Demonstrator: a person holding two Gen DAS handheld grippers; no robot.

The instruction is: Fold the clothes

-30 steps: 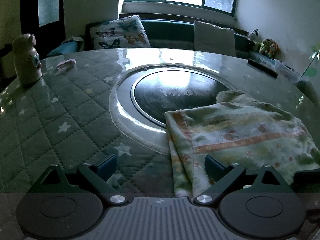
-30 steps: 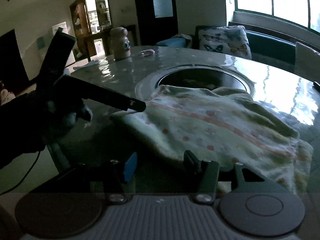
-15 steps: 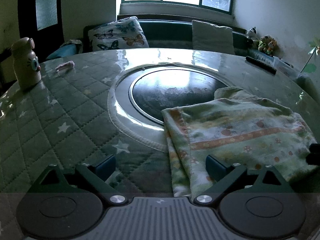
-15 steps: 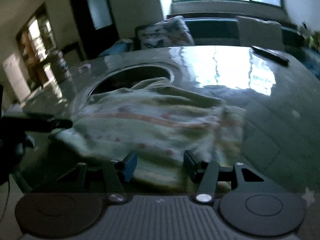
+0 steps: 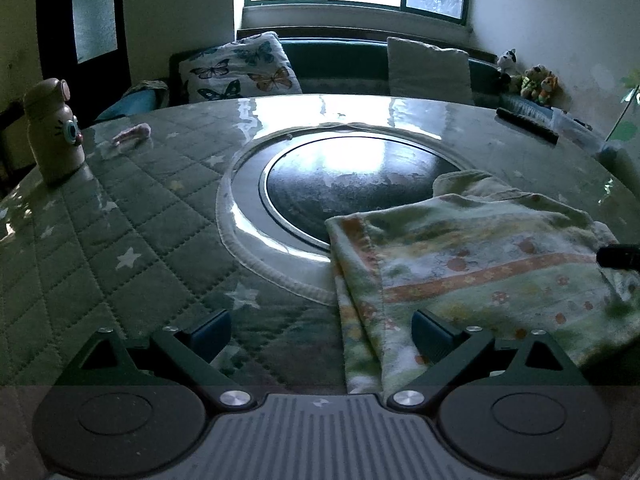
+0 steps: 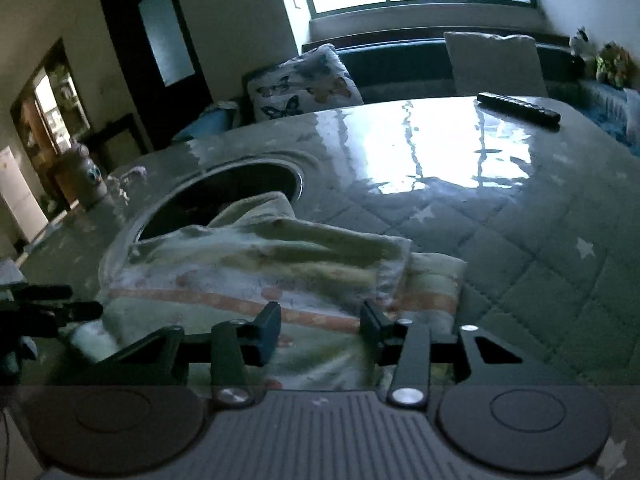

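A pale green patterned garment (image 5: 480, 264) with an orange stripe lies folded on the round quilted table, partly over the dark centre disc (image 5: 352, 184). My left gripper (image 5: 320, 330) is open and empty, just before the garment's near left edge. My right gripper (image 6: 320, 322) is open and empty, low over the garment (image 6: 260, 268) at its near right side. The right gripper's finger shows at the right edge of the left wrist view (image 5: 620, 256). The left gripper shows at the left edge of the right wrist view (image 6: 44, 308).
An owl-shaped bottle (image 5: 54, 132) stands at the table's far left, with a small pink item (image 5: 132, 134) beside it. A black remote (image 5: 526, 125) lies at the far right. A bench with a butterfly cushion (image 5: 240, 68) runs behind the table.
My right gripper has swung around to the garment's right side and come down close over it. My left gripper has barely moved. The garment lies as before.
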